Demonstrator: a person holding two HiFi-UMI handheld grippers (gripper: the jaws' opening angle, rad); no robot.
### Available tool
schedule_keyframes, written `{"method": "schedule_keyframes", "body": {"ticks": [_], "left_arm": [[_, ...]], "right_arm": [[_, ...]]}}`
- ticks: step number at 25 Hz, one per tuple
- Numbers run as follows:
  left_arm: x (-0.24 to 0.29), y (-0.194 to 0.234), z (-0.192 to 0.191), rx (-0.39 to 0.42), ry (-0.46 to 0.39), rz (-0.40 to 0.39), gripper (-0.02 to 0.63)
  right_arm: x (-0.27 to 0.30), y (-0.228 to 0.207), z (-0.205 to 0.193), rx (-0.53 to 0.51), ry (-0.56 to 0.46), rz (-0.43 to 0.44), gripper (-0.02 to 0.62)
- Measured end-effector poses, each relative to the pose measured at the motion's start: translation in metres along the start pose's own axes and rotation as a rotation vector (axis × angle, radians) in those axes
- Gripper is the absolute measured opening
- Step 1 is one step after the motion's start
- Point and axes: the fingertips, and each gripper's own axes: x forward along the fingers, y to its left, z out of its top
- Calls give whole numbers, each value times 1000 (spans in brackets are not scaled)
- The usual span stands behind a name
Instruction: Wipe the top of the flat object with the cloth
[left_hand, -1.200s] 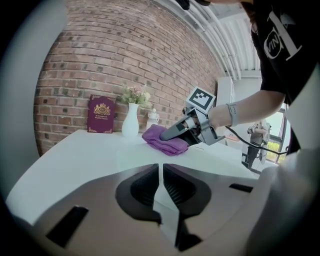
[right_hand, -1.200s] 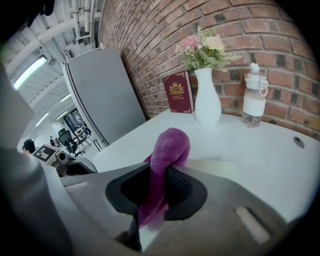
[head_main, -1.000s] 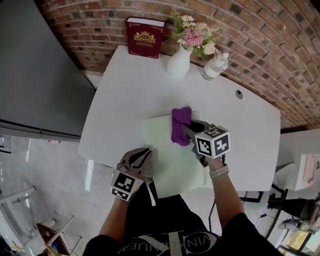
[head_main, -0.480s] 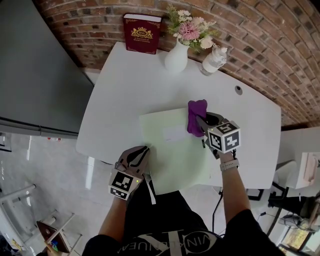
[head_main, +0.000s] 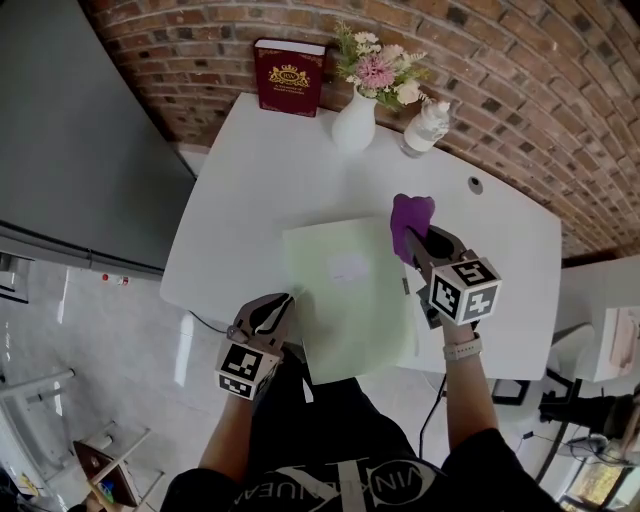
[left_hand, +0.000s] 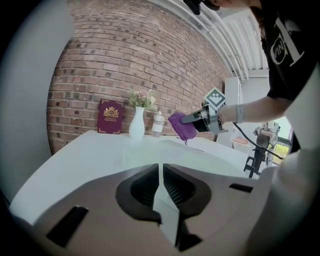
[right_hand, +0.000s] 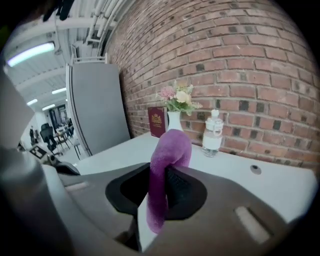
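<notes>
White table (head_main: 258, 170) | vase (head_main: 356, 125) holds flowers (head_main: 381, 70) | left tongs (head_main: 287, 298) pinch green sheet (head_main: 352, 320) | right tongs (head_main: 413, 240) grip purple cloth (head_main: 410, 212)

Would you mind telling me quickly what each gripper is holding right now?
Left gripper: closed, pinching the near corner of the pale green flat sheet.
Right gripper: closed on the purple cloth, held above the white table.
</notes>
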Motion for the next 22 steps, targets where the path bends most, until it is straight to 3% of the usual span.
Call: {"method": "schedule_keyframes", "body": {"ticks": [3,11,17,22], "left_arm": [[-8,8,3,-2,-7,13,29],[-28,30,8,0,-26,10,29],[-39,45,5,6,-29,-20,29],[-38,44,0,11,-17,-48,29]], "right_arm": [[1,51,5,118,-19,150,61],[23,190,-26,197,101,420,61],[40,241,-50,217,178,479,61],[44,249,-69,217,229,485,61]]}}
